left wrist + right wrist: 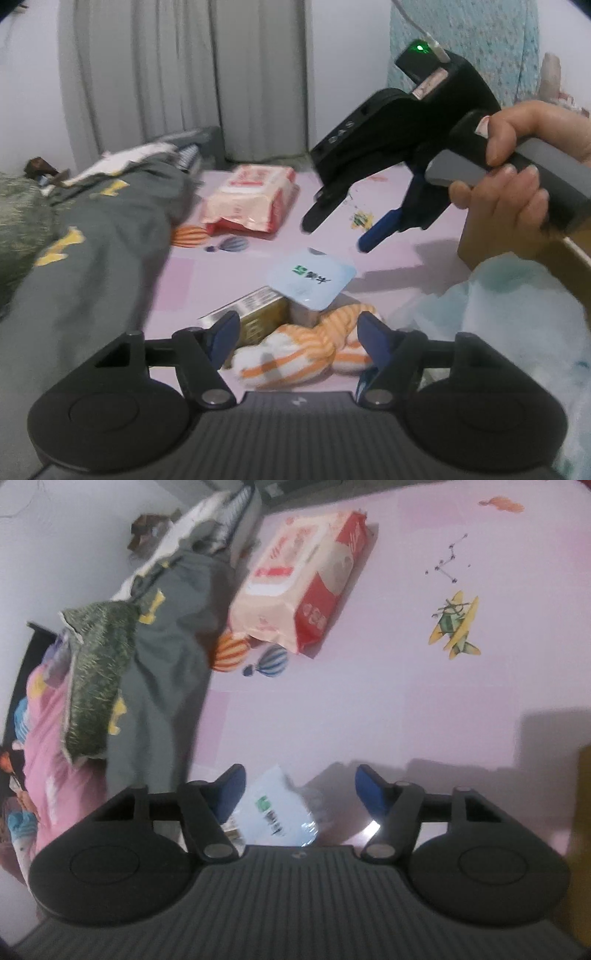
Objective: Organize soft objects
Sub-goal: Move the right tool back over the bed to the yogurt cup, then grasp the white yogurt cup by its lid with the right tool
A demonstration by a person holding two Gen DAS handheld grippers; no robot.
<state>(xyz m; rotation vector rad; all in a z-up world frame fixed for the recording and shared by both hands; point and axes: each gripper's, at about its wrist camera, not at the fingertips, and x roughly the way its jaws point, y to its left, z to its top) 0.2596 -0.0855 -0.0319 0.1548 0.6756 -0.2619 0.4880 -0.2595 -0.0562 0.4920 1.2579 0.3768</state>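
An orange-and-white striped soft item (295,356) lies on the pink sheet (388,258), against a gold box (255,315). My left gripper (299,334) hangs over it, open, with the striped item between the blue fingers and no pad visibly pressing on it. A pale blue packet with a green logo (312,280) rests on the box. My right gripper (334,236), held by a hand (517,173), hovers above the sheet, open and empty. In the right wrist view that gripper (301,784) stands over the same packet (275,808).
A red and pink tissue pack (247,195) (303,587) lies further back. A grey garment with yellow letters (92,240) (166,664) is heaped on the left, with a green patterned cloth (96,679) on it. Light blue fabric (517,332) lies at the right.
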